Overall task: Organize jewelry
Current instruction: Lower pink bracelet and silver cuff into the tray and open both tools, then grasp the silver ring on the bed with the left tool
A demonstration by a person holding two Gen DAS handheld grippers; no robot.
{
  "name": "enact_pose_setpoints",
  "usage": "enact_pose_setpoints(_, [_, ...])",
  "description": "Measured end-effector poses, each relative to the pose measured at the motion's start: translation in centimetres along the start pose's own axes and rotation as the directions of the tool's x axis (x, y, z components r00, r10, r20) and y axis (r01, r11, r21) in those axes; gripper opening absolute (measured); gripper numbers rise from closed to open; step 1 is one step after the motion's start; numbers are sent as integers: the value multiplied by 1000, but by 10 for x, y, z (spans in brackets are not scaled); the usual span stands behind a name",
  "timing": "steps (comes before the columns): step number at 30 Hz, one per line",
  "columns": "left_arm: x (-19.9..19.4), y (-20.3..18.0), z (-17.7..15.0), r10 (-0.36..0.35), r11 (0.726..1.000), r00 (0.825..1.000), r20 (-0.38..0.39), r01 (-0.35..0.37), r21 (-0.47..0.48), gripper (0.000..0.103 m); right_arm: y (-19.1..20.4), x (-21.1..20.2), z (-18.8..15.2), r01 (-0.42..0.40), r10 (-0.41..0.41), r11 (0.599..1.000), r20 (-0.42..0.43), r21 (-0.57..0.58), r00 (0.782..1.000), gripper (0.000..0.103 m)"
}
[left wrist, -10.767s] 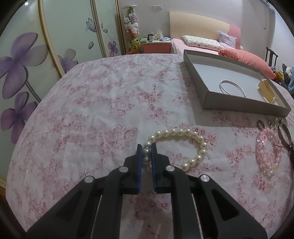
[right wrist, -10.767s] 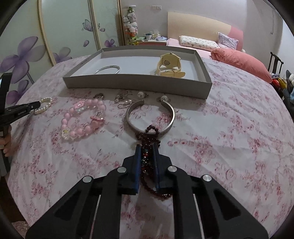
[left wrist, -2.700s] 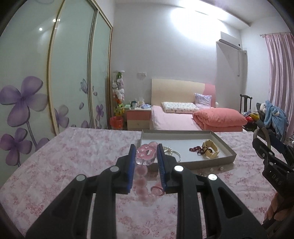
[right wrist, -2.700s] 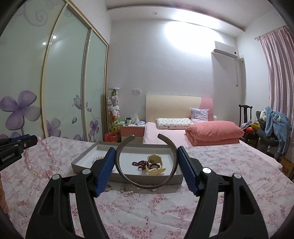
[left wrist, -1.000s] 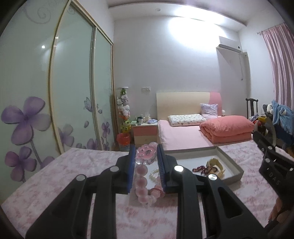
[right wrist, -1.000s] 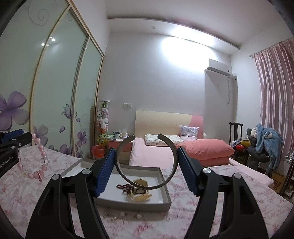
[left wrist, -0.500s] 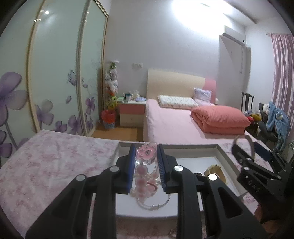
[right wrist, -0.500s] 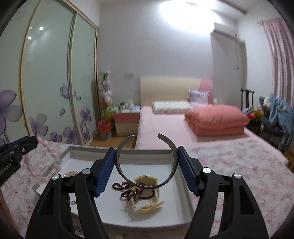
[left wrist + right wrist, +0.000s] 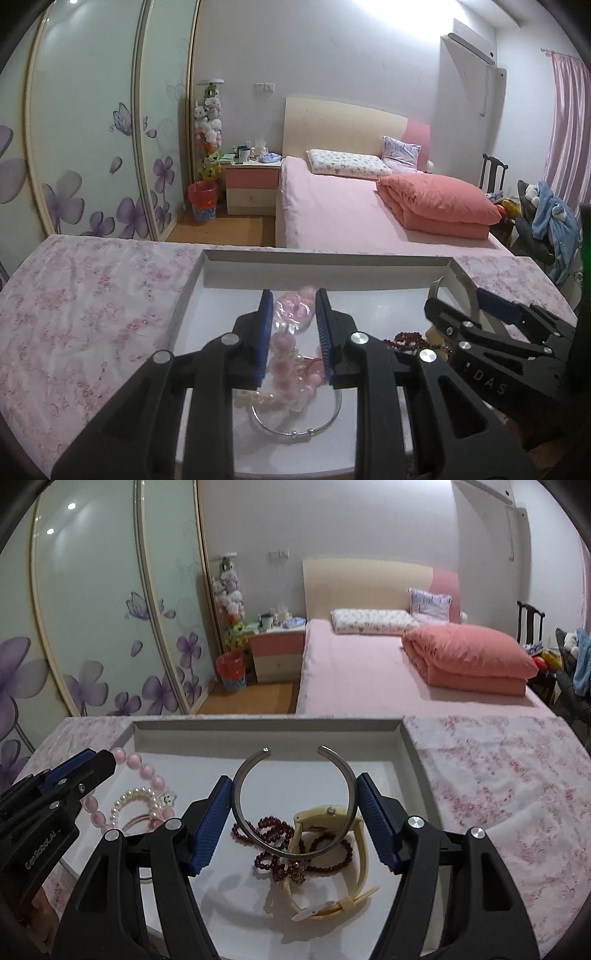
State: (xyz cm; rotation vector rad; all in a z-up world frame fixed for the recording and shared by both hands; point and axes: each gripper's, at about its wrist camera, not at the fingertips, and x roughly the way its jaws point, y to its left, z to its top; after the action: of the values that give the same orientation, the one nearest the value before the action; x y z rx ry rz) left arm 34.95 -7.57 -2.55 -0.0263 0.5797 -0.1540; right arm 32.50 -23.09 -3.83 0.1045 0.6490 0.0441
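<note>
Shallow grey cardboard tray (image 9: 413, 746) on floral-clothed desk (image 9: 92, 295): white pearl bracelet (image 9: 127, 801), dark red bead strand (image 9: 273, 830), cream wristwatch (image 9: 332, 849), thin silver bangle (image 9: 295, 430) already inside.

Left hand-held gripper (image 9: 293, 325): clamped on pink bead bracelet (image 9: 147, 775), above tray, unreleased.

Right hand-held gripper (image 9: 295, 812): gripping open silver cuff bangle (image 9: 293, 797), likewise.

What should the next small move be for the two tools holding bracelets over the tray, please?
Probably open both tools. The left tool holds the pink bead bracelet and the right tool the silver cuff bangle low over the grey tray.
</note>
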Motion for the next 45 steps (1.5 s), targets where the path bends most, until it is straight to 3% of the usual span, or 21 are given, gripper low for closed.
enact_pose_setpoints(3, [-7, 4, 2, 7, 1000, 1000, 22, -7, -7, 47, -1, -7, 1, 7, -7, 1000, 20, -5, 1000, 72])
enact_pose_setpoints(11, [-45, 19, 3, 17, 1000, 998, 53, -16, -17, 47, -13, -45, 7, 10, -12, 1000, 96, 19, 995, 73])
enact_pose_setpoints(17, [-78, 23, -16, -18, 1000, 999, 31, 18, 8, 50, -16, -87, -5, -6, 5, 1000, 143, 7, 990, 73])
enact_pose_setpoints(21, [-91, 20, -39, -69, 997, 997, -32, 71, 40, 51, -21, -112, -20, -11, 9, 1000, 163, 9, 987, 73])
enact_pose_setpoints(27, [-87, -2, -72, -145, 980, 976, -165, 164, 109, 51, -31, -129, -43, -26, 19, 999, 159, 40, 987, 73])
enact_pose_setpoints(32, [-71, -28, -90, -126, 965, 958, -259, 179, 190, 51, -36, -129, -55, -40, 31, 997, 146, 58, 989, 73])
enact_pose_setpoints(41, [-43, -39, -98, -82, 971, 938, -338, 151, 186, 49, -43, -129, -63, -52, 41, 996, 139, 76, 990, 73])
enact_pose_setpoints(45, [-40, -40, -94, -71, 972, 940, -333, 141, 189, 36, -46, -128, -63, -52, 41, 995, 136, 81, 990, 73])
